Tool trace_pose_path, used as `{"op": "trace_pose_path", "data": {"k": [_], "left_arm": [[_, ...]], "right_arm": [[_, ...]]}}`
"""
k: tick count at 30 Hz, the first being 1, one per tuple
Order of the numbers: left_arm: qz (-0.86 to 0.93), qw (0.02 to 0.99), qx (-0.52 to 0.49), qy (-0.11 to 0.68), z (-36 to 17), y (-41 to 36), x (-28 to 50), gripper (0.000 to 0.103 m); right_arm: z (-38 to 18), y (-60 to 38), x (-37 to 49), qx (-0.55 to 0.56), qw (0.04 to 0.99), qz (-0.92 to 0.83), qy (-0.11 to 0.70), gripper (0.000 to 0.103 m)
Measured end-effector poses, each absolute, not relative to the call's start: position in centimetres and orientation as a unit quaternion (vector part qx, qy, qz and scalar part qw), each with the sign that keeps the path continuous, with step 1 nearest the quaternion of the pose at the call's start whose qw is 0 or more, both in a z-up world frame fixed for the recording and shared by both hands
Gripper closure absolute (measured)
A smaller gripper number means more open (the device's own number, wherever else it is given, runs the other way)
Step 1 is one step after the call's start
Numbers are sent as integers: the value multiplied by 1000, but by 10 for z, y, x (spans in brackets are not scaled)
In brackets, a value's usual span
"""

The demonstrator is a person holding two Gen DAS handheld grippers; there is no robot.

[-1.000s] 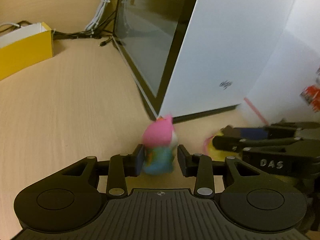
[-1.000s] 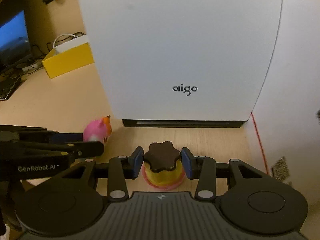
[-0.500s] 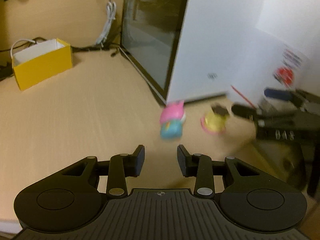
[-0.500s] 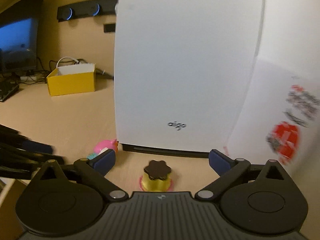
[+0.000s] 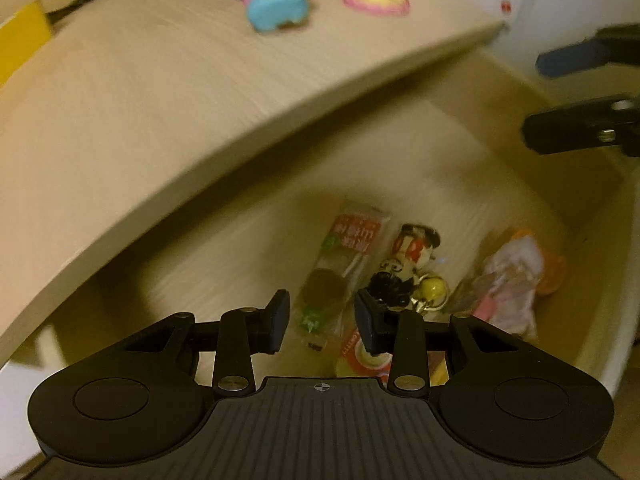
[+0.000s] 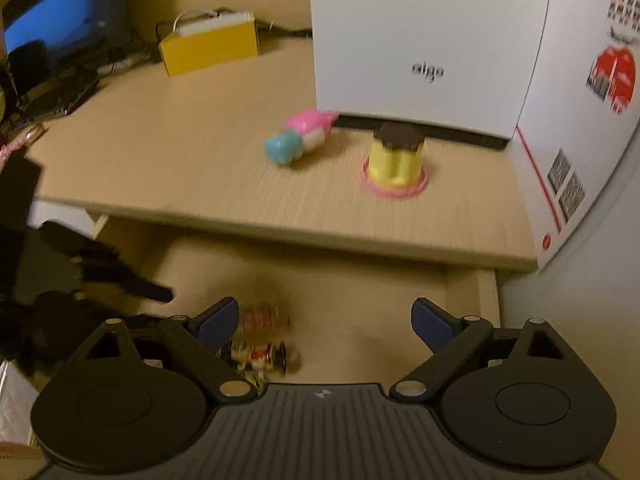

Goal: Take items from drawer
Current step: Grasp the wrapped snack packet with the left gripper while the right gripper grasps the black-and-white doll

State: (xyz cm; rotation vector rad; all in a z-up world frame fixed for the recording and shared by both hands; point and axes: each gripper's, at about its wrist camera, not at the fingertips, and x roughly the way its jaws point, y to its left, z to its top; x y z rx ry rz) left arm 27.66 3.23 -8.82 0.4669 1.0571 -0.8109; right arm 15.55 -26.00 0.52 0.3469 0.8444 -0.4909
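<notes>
Drawer (image 5: 408,168) open under desk edge (image 5: 248,128) | both tools apart, empty

Warm, dim indoor light with motion blur in both views

The drawer (image 5: 420,184) lies in murky shadow under the brighter counter (image 6: 200,152), whose edge bows from fisheye distortion (strongest in the left view); the toys (image 5: 276,0) smear, and a monitor (image 6: 60,20) glows blue.

A pale wood desk (image 6: 192,152) (dimly lit) carries a white computer case (image 6: 420,32) and yellow box (image 6: 208,46).
</notes>
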Motion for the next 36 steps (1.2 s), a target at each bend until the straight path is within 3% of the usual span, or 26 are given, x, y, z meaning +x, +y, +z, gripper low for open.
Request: {"op": "trace_pose_path", "data": {"k": [7,13,19,32,36], "left_arm": [[-371,742,221,513,-110,18,295,61],[-378,736,209,522,-120,13,302,52],[-362,731,156,557,-115,31,315,61],[-272,804,13,528,-25,137,275,62],[-257,810,-3,527,-21,135,253,62]], "right_arm": [[-5,-263,150,185,859,-228,420,9],[-17,-260,154,185,851,-212,445,9],[-27,-261,157,204,838,-205,462,9],[-65,-251,239,184,804,-116,554,9],[-83,-249,258,177,786,-112,582,9]]}}
